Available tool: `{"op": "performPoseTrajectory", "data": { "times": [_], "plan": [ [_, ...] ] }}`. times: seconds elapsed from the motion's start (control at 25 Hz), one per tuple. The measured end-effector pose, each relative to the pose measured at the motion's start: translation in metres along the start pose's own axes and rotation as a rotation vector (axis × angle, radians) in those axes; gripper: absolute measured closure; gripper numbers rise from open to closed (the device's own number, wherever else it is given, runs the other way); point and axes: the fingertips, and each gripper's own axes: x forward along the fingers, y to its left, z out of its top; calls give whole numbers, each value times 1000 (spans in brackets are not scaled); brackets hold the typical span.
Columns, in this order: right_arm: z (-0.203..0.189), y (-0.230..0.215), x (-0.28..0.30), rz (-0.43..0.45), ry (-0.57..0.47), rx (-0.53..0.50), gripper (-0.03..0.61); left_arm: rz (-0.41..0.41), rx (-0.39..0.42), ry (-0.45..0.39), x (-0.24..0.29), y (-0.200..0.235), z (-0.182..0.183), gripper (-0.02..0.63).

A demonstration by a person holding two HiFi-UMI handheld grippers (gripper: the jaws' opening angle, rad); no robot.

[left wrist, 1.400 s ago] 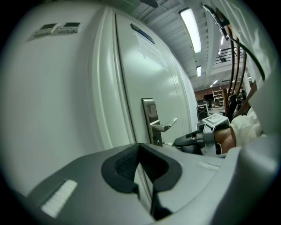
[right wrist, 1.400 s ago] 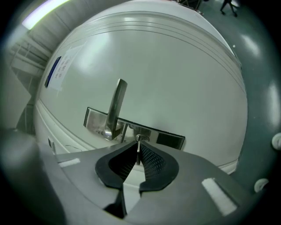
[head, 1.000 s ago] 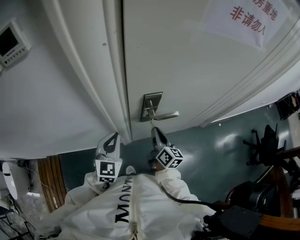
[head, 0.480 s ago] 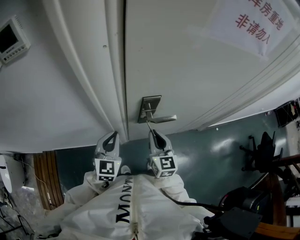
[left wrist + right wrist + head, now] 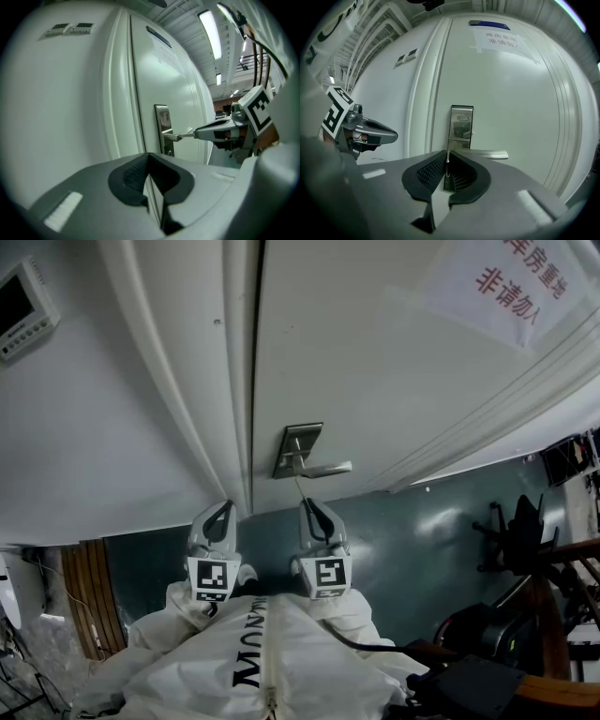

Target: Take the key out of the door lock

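The white door (image 5: 375, 362) carries a steel lock plate (image 5: 298, 439) with a lever handle (image 5: 323, 468). A thin key (image 5: 300, 488) runs from just under the handle down to my right gripper (image 5: 309, 509), which is shut on it. In the right gripper view the key (image 5: 447, 164) stands edge-on between the closed jaws, in front of the lock plate (image 5: 461, 122). I cannot tell whether its tip still sits in the keyhole. My left gripper (image 5: 220, 517) hangs beside the right one, shut and empty, facing the door frame (image 5: 122, 93).
A paper sign (image 5: 511, 282) with red characters is stuck high on the door. A small wall panel (image 5: 23, 306) sits on the wall at the left. Chairs and dark equipment (image 5: 525, 531) stand on the green floor at the right.
My right gripper has drawn slightly back from the lock plate with the key, and its marker cube has turned to face the head camera. The left gripper has barely moved.
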Motion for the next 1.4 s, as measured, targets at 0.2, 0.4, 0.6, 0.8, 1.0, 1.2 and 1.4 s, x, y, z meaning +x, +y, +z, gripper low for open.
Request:
{"op": "performPoseTrajectory", "data": {
  "times": [0.2, 0.4, 0.6, 0.8, 1.0, 1.2, 1.4],
  "plan": [
    [5, 5, -13, 18, -12, -87, 555, 42, -7, 8, -10, 3, -10, 614],
    [10, 4, -33, 62, -39, -107, 555, 96, -22, 5, -27, -19, -7, 614],
    [5, -6, -68, 124, -59, -104, 555, 158, 0, 6, -50, -57, 7, 614],
    [-10, -28, -118, 150, -79, -77, 555, 182, 14, 12, -73, -118, 13, 614],
    [-27, -44, -166, 178, -90, -69, 555, 198, 19, 23, -94, -175, 12, 614],
    [-31, -53, -200, 192, -102, -59, 555, 202, 35, 24, -110, -213, 19, 614],
    [-30, -53, -214, 196, -118, -40, 555, 220, 60, 23, -122, -220, 26, 614]
  ]
}}
